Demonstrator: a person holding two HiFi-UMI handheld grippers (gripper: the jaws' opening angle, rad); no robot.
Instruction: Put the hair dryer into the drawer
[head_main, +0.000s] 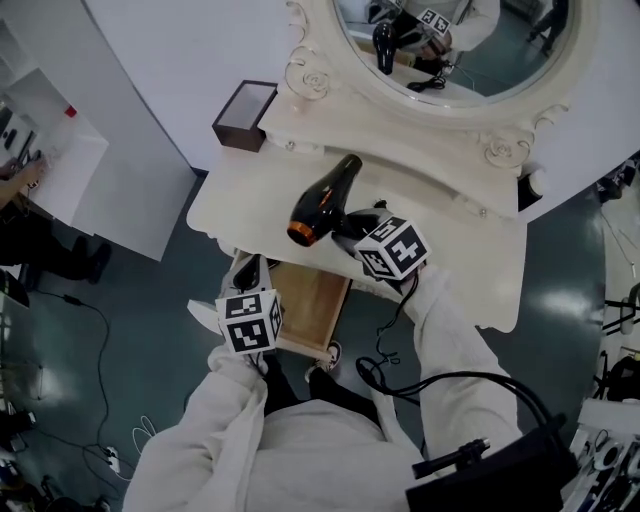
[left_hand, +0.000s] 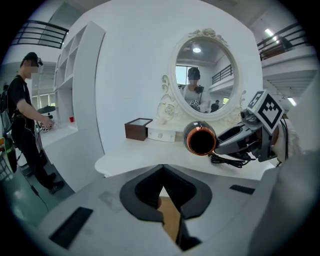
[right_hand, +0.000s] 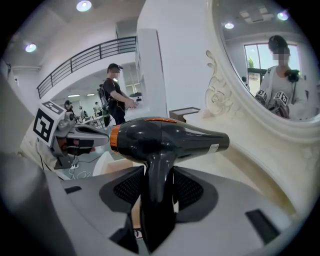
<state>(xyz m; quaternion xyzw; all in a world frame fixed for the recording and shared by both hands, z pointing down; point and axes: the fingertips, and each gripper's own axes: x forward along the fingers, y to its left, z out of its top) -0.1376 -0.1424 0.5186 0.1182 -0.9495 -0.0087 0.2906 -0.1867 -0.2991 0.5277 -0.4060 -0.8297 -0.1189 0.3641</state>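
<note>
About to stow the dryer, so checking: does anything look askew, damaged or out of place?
Nothing stands out: the right gripper holds the dryer by its handle above the table, and the drawer below stands open.

Head cam: high above me, looking steeply down on dressing table (head_main: 250, 190), drawer (head_main: 305, 300), my left gripper (head_main: 250, 272) and right gripper (head_main: 350, 222). Left gripper cam: low behind my jaws, facing across the tabletop to the mirror (left_hand: 202, 80), mid-range. Right gripper cam: along my jaws, very close on the hair dryer (right_hand: 160, 140), mirror at right. All three share hair dryer and mirror; each gripper cam sees the other gripper.
</note>
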